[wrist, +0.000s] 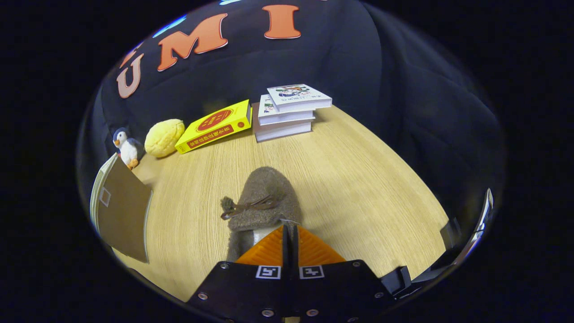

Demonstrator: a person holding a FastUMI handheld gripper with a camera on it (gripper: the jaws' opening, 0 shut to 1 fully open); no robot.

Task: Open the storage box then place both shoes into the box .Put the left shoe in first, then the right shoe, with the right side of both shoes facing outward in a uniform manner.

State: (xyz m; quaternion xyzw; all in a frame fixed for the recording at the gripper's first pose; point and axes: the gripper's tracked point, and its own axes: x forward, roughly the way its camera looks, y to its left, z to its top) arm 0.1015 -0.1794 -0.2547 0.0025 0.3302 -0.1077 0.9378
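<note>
A grey-brown fuzzy shoe with a small bow on its top lies just ahead of my fingers, toe pointing away toward the books. My gripper is shut, its two fingers pressed together on the rim of the shoe's opening, where a thin edge of the shoe shows between the tips. The pale lining of the shoe shows to the left of the fingers. The storage box stands off to the left of the shoe, with a brown panel and a white frame showing; its inside is hidden.
The wooden table carries a stack of books beyond the shoe. Left of the stack lie a yellow book, a yellow plush and a toy penguin. Bare wood lies to the right.
</note>
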